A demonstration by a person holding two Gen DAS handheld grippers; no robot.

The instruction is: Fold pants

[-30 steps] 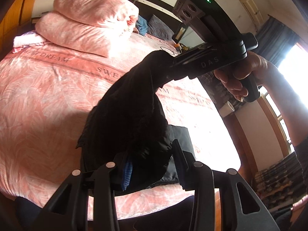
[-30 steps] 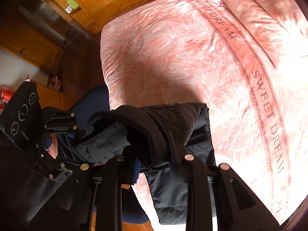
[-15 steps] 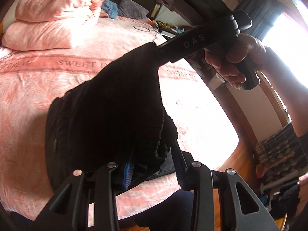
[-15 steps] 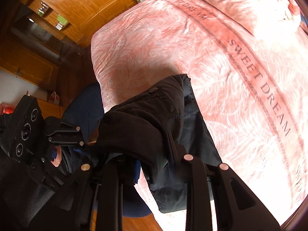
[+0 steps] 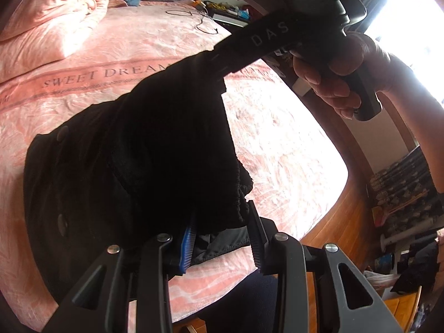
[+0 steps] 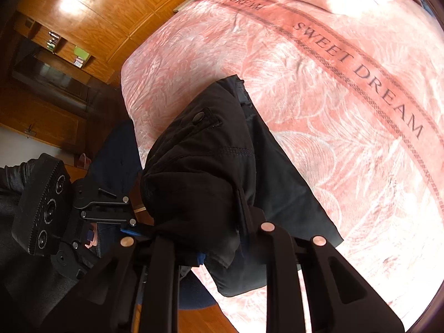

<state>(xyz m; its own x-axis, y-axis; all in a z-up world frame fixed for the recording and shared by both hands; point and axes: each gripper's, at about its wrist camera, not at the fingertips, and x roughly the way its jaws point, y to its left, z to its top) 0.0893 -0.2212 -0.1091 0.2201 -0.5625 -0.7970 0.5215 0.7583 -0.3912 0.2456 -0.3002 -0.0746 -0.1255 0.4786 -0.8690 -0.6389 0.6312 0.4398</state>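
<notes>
Black pants hang over the near edge of a pink bed, bunched up between both grippers. My left gripper is shut on a thick fold of the pants' edge. My right gripper is shut on the other end of the same bunch; it also shows in the left wrist view, held by a hand at the upper right. The pants drape down onto the bedspread, with a snap button showing. The fingertips of both grippers are hidden in cloth.
The bed has a pink "SWEET DREAM" bedspread. Pink pillows lie at its head, with cables nearby. Wooden cabinets and wood floor surround the bed. Clutter stands at the right.
Both grippers have carried the bunched pants forward over the bed, toward the pillows. More of the pants now lies spread on the bedspread. Both grips are unchanged.
</notes>
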